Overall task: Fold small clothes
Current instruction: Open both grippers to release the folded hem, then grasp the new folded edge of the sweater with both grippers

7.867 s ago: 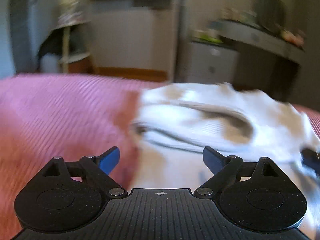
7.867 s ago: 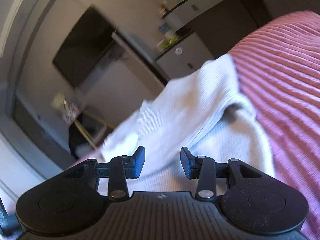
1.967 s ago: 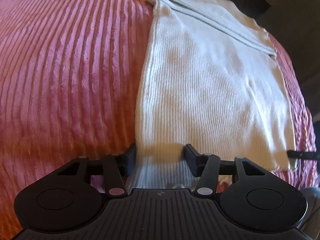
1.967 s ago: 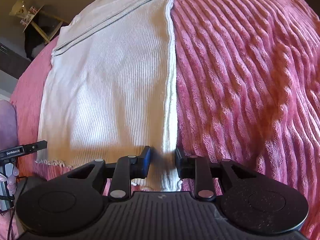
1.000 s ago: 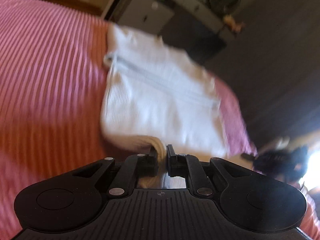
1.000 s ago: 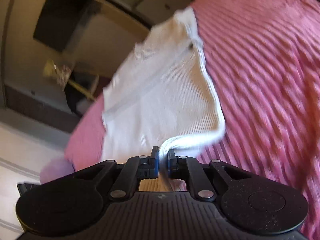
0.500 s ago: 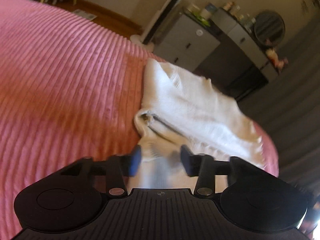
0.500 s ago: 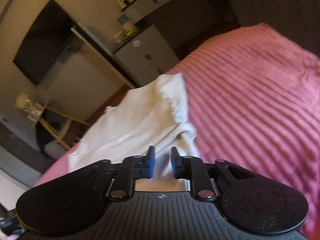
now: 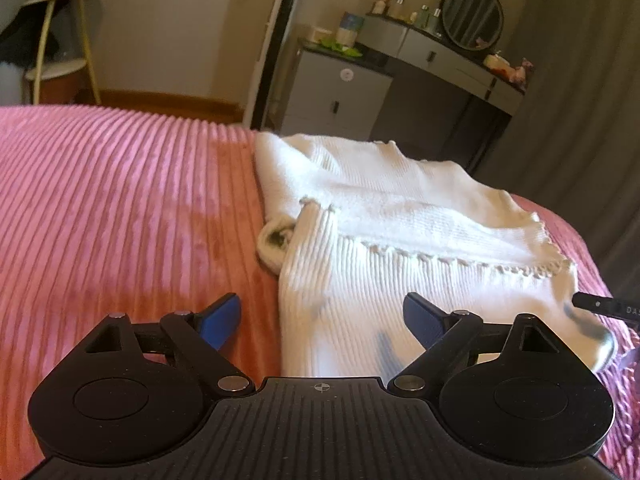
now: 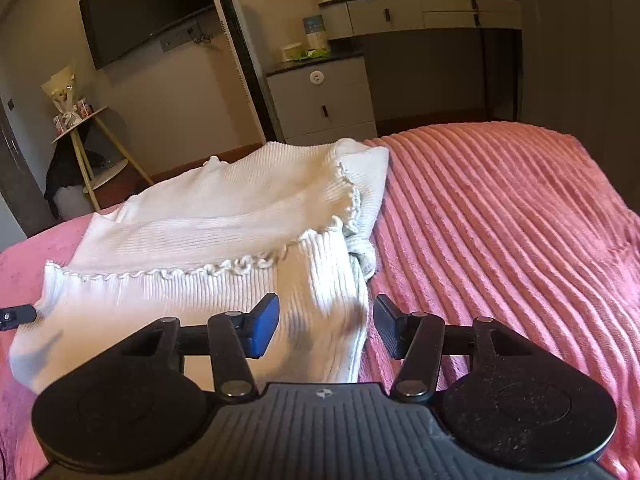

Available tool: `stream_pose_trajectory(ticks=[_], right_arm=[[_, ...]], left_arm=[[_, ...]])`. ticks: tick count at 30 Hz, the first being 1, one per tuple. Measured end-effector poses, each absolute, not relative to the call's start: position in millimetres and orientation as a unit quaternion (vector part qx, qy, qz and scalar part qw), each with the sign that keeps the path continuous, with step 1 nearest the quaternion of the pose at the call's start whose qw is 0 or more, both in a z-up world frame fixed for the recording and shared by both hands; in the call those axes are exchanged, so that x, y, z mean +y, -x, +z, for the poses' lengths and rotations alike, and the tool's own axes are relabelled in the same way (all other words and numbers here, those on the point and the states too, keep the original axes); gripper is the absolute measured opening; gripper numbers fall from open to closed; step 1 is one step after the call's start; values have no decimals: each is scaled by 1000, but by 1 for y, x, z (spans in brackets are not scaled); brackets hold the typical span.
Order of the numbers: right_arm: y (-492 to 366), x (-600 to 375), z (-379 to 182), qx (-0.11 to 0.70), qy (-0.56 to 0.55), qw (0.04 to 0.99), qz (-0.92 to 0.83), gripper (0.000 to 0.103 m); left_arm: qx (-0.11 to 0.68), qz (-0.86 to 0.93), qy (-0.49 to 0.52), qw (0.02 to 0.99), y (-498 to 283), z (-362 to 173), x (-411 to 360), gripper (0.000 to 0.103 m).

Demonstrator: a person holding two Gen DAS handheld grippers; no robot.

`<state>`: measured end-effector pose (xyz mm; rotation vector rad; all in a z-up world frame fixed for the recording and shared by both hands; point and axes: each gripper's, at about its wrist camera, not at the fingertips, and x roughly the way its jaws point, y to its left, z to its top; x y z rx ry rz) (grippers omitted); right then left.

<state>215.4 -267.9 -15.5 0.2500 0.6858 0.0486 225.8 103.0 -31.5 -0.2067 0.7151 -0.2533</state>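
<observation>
A second earlier both tools were pinched on the hem of the white ribbed knit top, lifted off the bed; now that hem had been laid over, and both pairs of jaws had just been opening. The left gripper stood wide apart, the right gripper parted less, neither pressing the cloth between them. The top lay folded in half on the pink ribbed bedspread, its frilled hem across the middle, far layer slightly rumpled.
</observation>
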Motion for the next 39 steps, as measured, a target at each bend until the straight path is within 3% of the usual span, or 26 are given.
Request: stream_pose_trajectory(ticks=[4,6,8,10,12,15,20,22,24,27,32,34,35,39], right_arm=[[-230,-271,-24,345,-122,930,24,44],[-233,-273,-25,341,-130,931,25,36],[-233,-274,-24,333,-131,933,34,11],[-229,-272,-22,325,-124,937,39,11],[-224,-269,-17,313,-113,942,50,10],[-218,-266,-10,299,-109,946,58,10],[-224,-263,-14,317,-100,942,53,11],[-225,-264,-13,319,-107,940,51,13],[-222,-262,-11,315,-103,942,56,14],[-223,-258,-12,320,-84,942,56,15],[-232,-258,-14,332,-84,938,52,17],[-236,-256,-16,338,-78,937,46,17],[-238,-254,-17,339,-76,937,47,19],[-234,-248,-15,327,-53,942,45,11]], left_arm=[[363,-121,94,919,-247,-38,99,78],[366,-127,84,918,-253,-39,96,58],[364,-125,74,920,-253,-39,91,49],[354,-122,59,925,-249,-38,87,41],[349,-116,54,928,-244,-37,89,23],[341,-113,78,930,-238,-33,99,18],[346,-117,92,926,-238,-28,100,19],[348,-118,83,926,-239,-27,96,24],[348,-134,94,923,-240,-28,94,35],[351,-133,72,924,-244,-32,87,38],[359,-128,54,923,-255,-37,77,34],[358,-123,40,925,-259,-38,73,26],[357,-119,33,926,-260,-37,71,15],[330,-109,42,937,-251,-31,74,11]])
